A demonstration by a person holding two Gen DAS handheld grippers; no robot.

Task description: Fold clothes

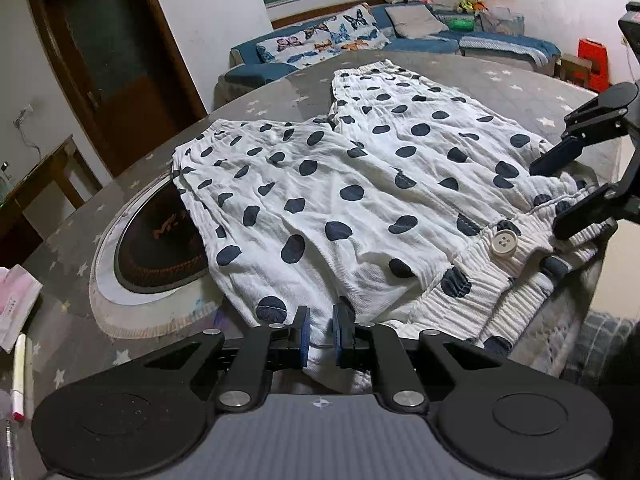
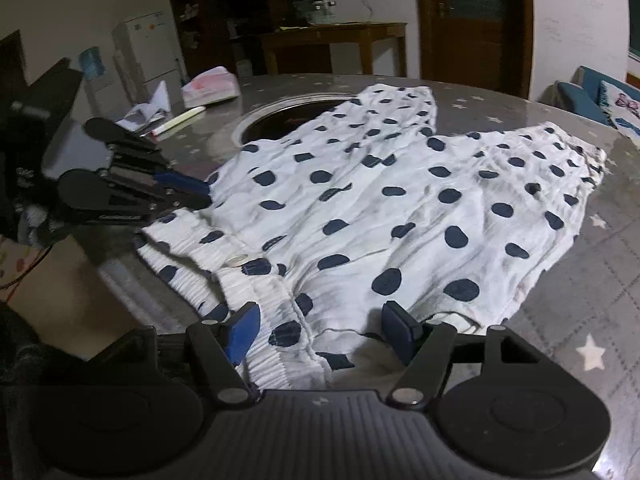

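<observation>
— Where are the shorts [image 1: 360, 200]?

— Spread flat across the middle of both frames on the round table [image 1: 520, 92], waistband [image 1: 492, 276] toward the lower right of the left view, both legs running to the upper left, one lying over the dark inset ring [image 1: 160, 248].

— And the tools?

— The left gripper [image 1: 320, 334] is pinched shut on the waistband corner at bottom centre. The right gripper [image 2: 318, 330] stands wide open, fingers either side of the other waistband end — not yet clamped.

— So which step?

— I'd judge a grasp at the waist, though flat shorts fit smoothing out too. Closing the right needs cloth squarely between its fingers.
</observation>
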